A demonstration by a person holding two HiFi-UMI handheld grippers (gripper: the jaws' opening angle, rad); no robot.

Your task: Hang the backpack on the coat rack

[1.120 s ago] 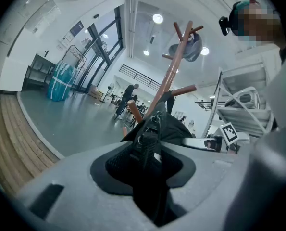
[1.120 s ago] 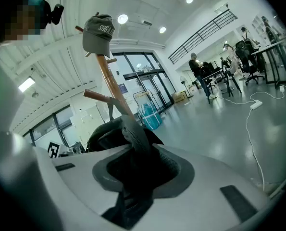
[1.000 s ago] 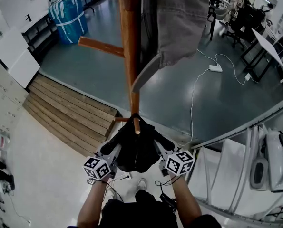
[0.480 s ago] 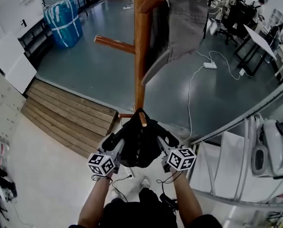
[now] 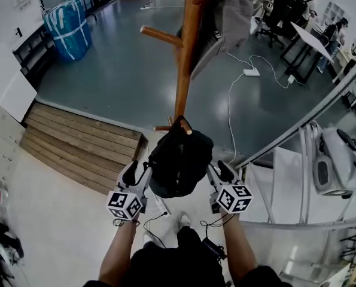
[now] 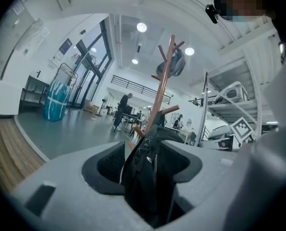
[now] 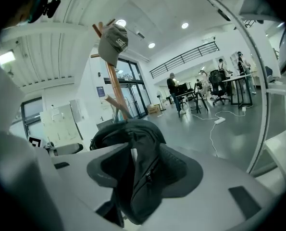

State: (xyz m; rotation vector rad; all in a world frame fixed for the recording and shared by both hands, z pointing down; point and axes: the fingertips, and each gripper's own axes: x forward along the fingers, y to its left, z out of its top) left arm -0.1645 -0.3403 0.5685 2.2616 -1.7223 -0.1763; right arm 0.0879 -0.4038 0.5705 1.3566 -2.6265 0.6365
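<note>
Head view: the black backpack [image 5: 180, 163] hangs, apparently by its top loop, from a low peg [image 5: 186, 129] of the wooden coat rack [image 5: 183, 82]. The left gripper [image 5: 136, 173] and right gripper [image 5: 218, 172] flank it on the near side.

Left gripper view: the jaws have just been opening and stand wide, with backpack fabric loose between them.

Right gripper view: the same.

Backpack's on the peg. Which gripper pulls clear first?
Left, probably. The left gripper and right gripper both have backpack fabric between jaws that have just been opening, but shelving crowds the right side.
</note>
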